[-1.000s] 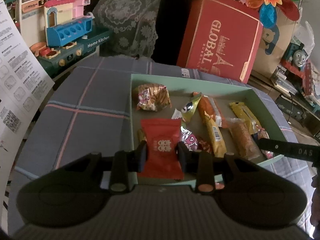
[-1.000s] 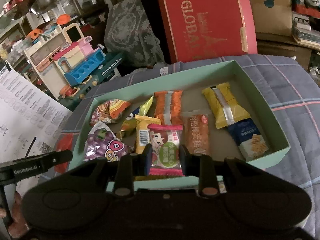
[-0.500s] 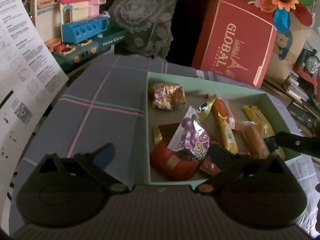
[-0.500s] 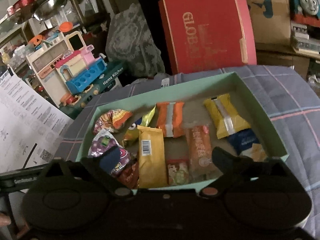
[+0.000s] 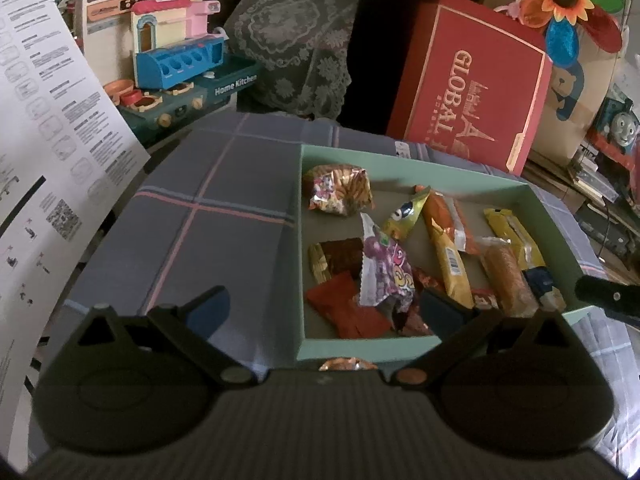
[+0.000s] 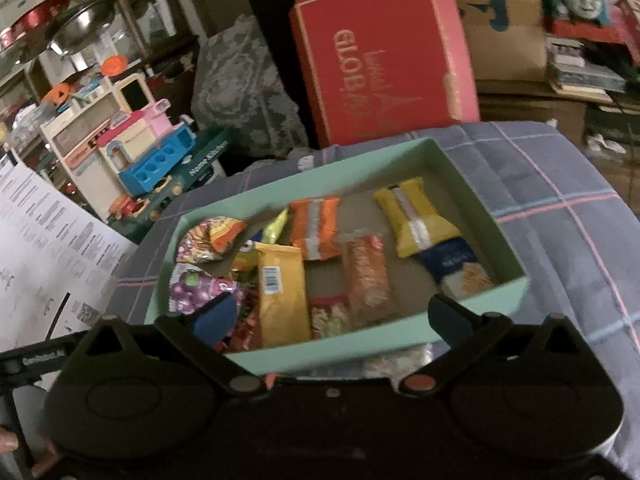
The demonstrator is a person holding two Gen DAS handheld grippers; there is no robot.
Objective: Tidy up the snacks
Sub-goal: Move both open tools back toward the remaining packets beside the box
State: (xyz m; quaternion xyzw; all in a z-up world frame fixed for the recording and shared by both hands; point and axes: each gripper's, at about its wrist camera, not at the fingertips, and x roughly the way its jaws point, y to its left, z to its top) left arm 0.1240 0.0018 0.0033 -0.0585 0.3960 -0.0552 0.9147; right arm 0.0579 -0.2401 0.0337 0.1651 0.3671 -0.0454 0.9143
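While two yellow packets (image 6: 416, 216) (image 6: 282, 292) share one box (image 6: 304, 354).

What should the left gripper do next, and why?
Probably reach for the orange wrapper peeking out on the cloth just before the green box. The left gripper is open and empty, and the other visible snacks lie inside the box.

Box (image 5: 400, 346): sitting on the table (image 5: 208, 216).
Snacks (image 5: 448, 256): lying inside the box.
Gift box (image 5: 472, 104): standing behind the box.
Toy kitchen (image 5: 176, 68): standing behind the table, at left.
Paper sheet (image 5: 44, 152): lying far left.
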